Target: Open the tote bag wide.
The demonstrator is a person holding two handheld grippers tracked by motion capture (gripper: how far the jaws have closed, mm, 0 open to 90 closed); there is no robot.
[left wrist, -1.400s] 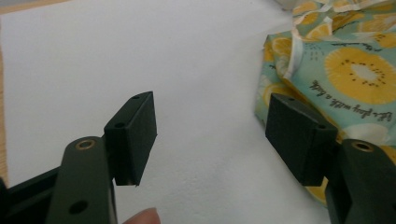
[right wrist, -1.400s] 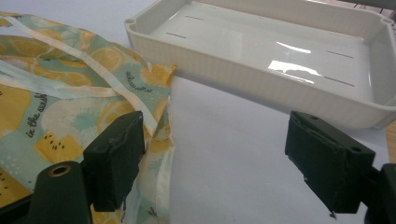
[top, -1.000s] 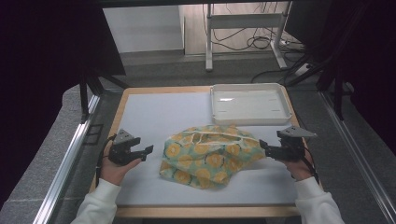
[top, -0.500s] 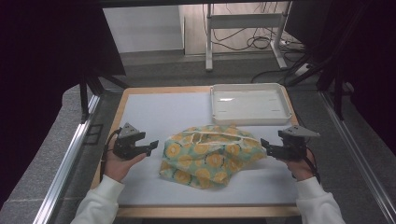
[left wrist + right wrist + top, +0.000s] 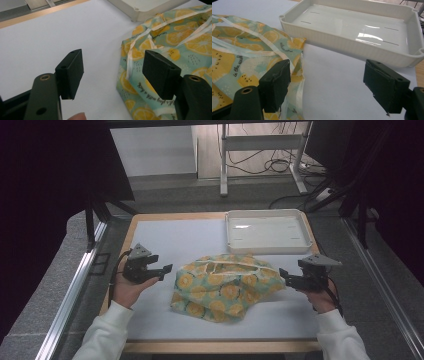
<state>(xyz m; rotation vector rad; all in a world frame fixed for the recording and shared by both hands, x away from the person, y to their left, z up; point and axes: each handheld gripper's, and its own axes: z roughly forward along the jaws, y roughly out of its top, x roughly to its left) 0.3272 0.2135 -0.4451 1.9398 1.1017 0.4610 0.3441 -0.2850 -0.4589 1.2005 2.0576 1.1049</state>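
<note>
A crumpled cloth bag (image 5: 222,285) with an orange-slice print on pale green and cream straps lies in the middle of the white mat. My left gripper (image 5: 165,268) is open just off the bag's left edge, and in the left gripper view (image 5: 112,72) the bag (image 5: 175,47) lies by the right jaw. At the bag's right edge my right gripper (image 5: 284,275) is open; in the right gripper view (image 5: 325,85) its left jaw overlaps the bag's hem (image 5: 244,62). Nothing is held.
An empty white tray (image 5: 267,231) stands at the back right of the mat, close behind the bag; the right gripper view has this tray (image 5: 352,42) straight ahead. The table's wooden edge (image 5: 220,346) frames the mat. Metal rails run along both sides.
Both grippers have edged inward toward the bag, the left one from the left, the right one from the right. The bag has not moved.
</note>
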